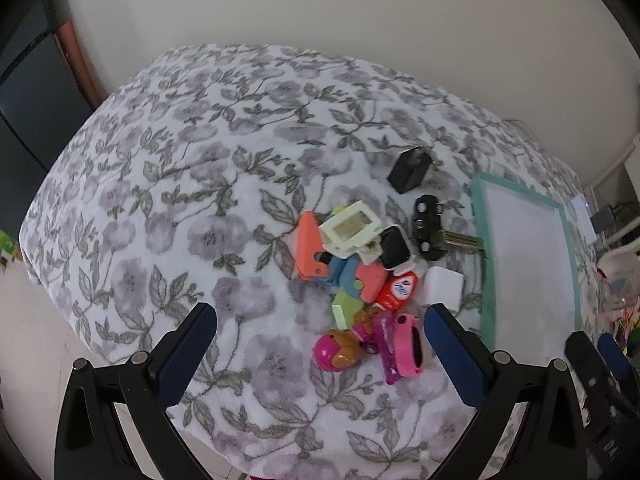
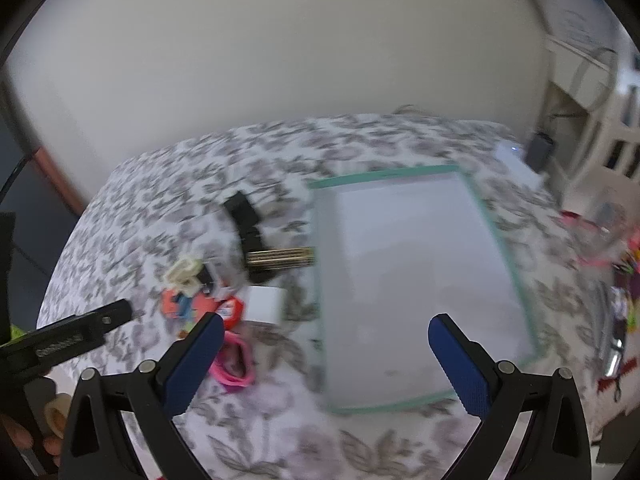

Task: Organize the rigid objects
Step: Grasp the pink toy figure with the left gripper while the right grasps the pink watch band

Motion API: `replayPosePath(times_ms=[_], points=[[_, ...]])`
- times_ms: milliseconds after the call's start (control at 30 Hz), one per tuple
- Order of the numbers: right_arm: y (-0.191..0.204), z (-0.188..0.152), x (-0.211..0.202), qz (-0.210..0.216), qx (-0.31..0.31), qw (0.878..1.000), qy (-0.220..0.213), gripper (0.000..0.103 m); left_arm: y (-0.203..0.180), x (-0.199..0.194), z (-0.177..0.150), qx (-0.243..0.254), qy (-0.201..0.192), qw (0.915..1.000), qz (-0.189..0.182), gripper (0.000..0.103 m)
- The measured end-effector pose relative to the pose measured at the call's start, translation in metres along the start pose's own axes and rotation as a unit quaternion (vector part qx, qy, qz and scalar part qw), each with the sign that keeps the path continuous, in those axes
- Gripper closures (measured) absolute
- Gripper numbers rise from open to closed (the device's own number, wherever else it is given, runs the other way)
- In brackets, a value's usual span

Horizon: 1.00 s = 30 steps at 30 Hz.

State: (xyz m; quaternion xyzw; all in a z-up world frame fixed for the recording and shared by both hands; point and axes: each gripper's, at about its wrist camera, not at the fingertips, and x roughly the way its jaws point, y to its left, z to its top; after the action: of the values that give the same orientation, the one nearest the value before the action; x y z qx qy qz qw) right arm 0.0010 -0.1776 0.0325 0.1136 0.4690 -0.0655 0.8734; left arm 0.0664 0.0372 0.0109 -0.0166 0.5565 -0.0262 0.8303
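A heap of small rigid objects lies on the flowered blanket (image 1: pixel 192 184): a coral piece (image 1: pixel 310 246), a cream frame (image 1: pixel 352 228), a black toy car (image 1: pixel 428 222) with keys (image 1: pixel 460 240), a red cap (image 1: pixel 398 290), a white cube (image 1: pixel 444 290), a green block (image 1: pixel 346 310), pink toys (image 1: pixel 400 344) and a black box (image 1: pixel 410 170). A white tray with a teal rim (image 1: pixel 478 200) lies right of the heap. My left gripper (image 1: pixel 320 328) is open above the heap's near side. My right gripper (image 2: pixel 326 332) is open and empty above the tray (image 2: pixel 500 240); that view is blurred.
A pale wall runs behind the bed. Dark furniture (image 1: pixel 24 92) stands at the left. Cluttered shelves and colourful items (image 2: pixel 624 272) stand at the right beyond the bed's edge. The left gripper's body (image 2: pixel 68 340) shows at the left of the right wrist view.
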Motion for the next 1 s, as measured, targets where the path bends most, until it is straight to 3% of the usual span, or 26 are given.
replayPosePath(times_ms=[133, 267, 333, 467, 600, 867, 1000], points=[[0.031, -0.004, 0.032, 0.013, -0.028, 0.999, 0.038, 0.000, 0.012, 0.022, -0.004, 0.000, 0.018, 0.9997, 0.017, 0.000], [0.049, -0.012, 0.062, 0.022, -0.044, 0.996, 0.075, 0.000, 0.025, 0.044, -0.010, -0.019, 0.040, 0.9990, 0.012, 0.001], [0.050, -0.018, 0.073, 0.033, -0.040, 0.995, 0.091, 0.001, 0.032, 0.052, -0.013, -0.027, 0.045, 0.9984, 0.022, 0.001], [0.048, -0.028, 0.090, 0.053, -0.025, 0.992, 0.112, 0.002, 0.041, 0.060, -0.020, -0.049, 0.051, 0.9975, 0.008, 0.001], [0.048, -0.035, 0.103, 0.084, -0.010, 0.987, 0.137, 0.013, 0.045, 0.066, -0.025, -0.072, 0.048, 0.9962, 0.002, 0.001], [0.053, -0.040, 0.120, 0.117, -0.001, 0.980, 0.162, 0.025, 0.047, 0.073, -0.031, -0.092, 0.047, 0.9945, -0.020, 0.001], [0.058, -0.044, 0.126, 0.140, 0.002, 0.974, 0.178, 0.040, 0.046, 0.072, -0.033, -0.098, 0.045, 0.9935, -0.038, 0.001]])
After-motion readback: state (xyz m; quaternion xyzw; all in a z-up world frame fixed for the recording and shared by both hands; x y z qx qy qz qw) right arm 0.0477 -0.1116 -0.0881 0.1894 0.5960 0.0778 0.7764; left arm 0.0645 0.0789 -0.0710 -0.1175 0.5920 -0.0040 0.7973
